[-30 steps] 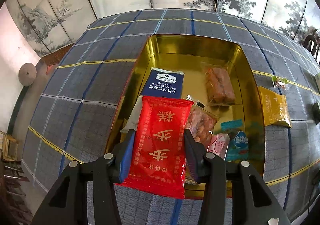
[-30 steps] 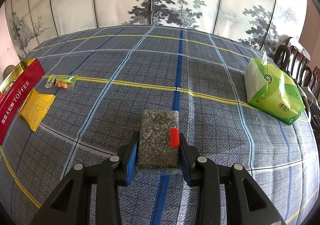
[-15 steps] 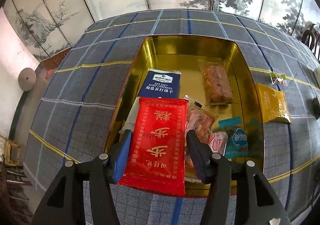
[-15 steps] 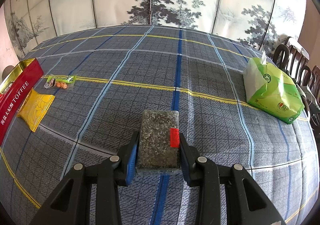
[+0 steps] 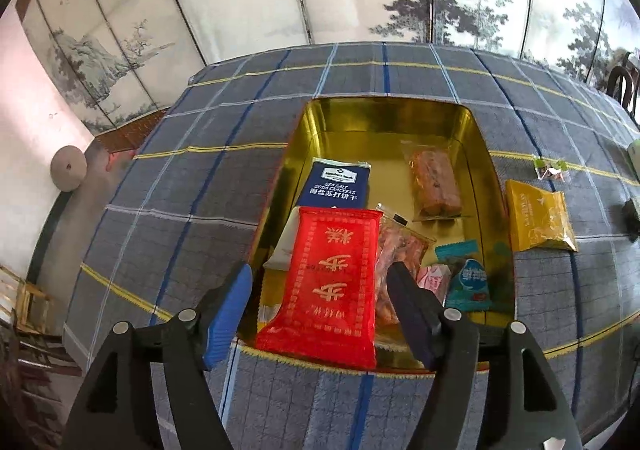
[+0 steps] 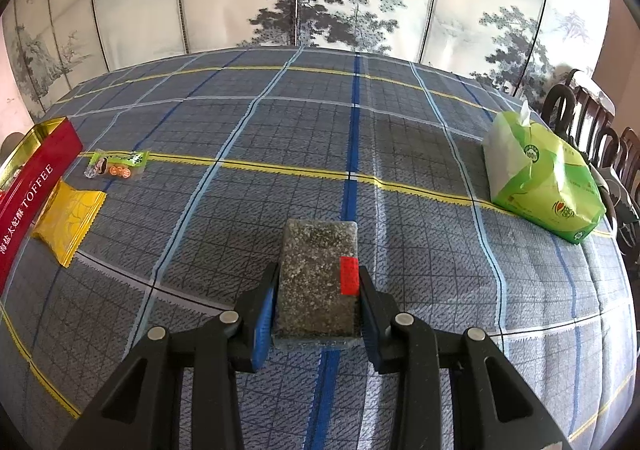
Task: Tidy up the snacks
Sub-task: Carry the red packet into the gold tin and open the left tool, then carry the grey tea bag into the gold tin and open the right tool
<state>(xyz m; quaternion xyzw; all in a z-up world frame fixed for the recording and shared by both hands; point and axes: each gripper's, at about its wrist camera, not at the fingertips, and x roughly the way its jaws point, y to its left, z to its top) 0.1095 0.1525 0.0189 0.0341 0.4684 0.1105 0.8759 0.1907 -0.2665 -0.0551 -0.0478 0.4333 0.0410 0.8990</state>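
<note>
Two tools are at work. On the left, the left tool (image 5: 320,314) is opening: a second ago its pads pressed the red packet (image 5: 334,282), now both stand clear of it. The packet lies inside the gold tin (image 5: 384,109), its near end over the tin's front rim, so this snack seems delivered. To the right of the tin, the right tool (image 6: 316,302) is clamped on the grey speckled block (image 6: 318,282) above the worktop (image 6: 280,129), probably next.
</note>
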